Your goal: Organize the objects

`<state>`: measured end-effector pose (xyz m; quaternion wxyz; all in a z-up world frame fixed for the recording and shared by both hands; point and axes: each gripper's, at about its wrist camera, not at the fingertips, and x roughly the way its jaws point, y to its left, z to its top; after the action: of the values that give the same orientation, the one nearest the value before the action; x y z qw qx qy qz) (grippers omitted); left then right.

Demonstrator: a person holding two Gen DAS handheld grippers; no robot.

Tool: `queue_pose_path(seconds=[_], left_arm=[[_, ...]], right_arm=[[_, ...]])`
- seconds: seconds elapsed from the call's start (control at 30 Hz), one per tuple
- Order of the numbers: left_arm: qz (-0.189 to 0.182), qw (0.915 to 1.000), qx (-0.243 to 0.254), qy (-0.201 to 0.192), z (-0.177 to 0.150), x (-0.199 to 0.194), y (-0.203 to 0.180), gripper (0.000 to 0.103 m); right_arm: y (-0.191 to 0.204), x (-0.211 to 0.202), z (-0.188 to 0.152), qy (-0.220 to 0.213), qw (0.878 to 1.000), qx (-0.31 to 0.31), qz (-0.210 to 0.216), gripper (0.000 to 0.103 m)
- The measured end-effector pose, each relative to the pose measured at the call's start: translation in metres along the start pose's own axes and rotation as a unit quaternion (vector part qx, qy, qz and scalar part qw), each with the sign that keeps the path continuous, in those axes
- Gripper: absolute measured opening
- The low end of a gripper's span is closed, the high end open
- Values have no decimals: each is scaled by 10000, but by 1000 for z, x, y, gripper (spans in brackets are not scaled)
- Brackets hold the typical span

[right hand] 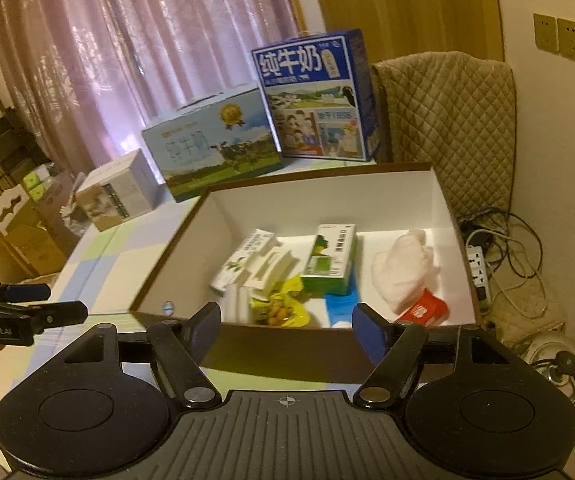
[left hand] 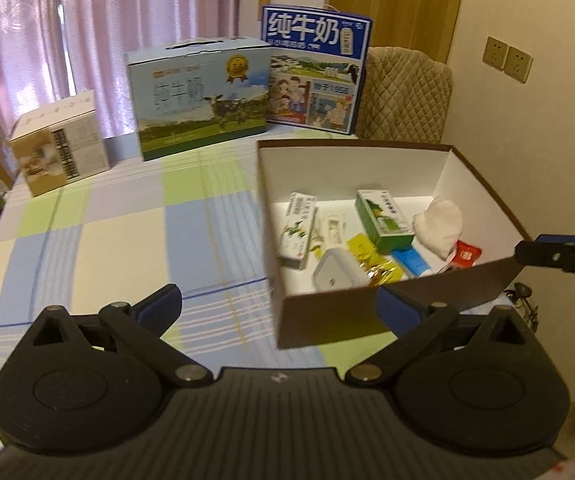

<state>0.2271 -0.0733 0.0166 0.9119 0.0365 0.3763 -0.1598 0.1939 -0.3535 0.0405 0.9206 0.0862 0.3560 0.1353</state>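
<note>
An open box (left hand: 351, 145), brown outside and white inside, sits on the checked tablecloth (left hand: 119, 240). Inside it lie two green-and-white cartons (left hand: 383, 218), a white cloth (left hand: 439, 224), a red packet (left hand: 467, 256), a yellow snack packet (left hand: 371, 256), a blue packet and a white rounded device (left hand: 337, 276). My left gripper (left hand: 279, 308) is open at the box's near left corner, holding nothing. My right gripper (right hand: 289, 330) is open in front of the box's near wall (right hand: 287, 344), also holding nothing. Each gripper shows at the edge of the other's view.
At the back of the table stand a light blue milk case (left hand: 203, 96), a dark blue milk case (left hand: 315, 68) and a small cardboard box (left hand: 59, 144). A chair with a quilted cover (right hand: 447, 120) is behind the box. A power strip (right hand: 479, 272) with cables lies on the floor to the right.
</note>
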Motion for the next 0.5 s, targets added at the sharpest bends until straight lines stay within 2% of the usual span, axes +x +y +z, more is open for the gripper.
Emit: queue_pose_path(seconds=[0.23,0.5], left_arm=[[245,9997,9,-38,-25,-33,18,102],[622,9980,-87,-2,-63,-65,33,102]], right_arm=[[26,-15,-15,-53,9999,-32,84,70],[61,-16,-40,84,9995,-154,264,70]])
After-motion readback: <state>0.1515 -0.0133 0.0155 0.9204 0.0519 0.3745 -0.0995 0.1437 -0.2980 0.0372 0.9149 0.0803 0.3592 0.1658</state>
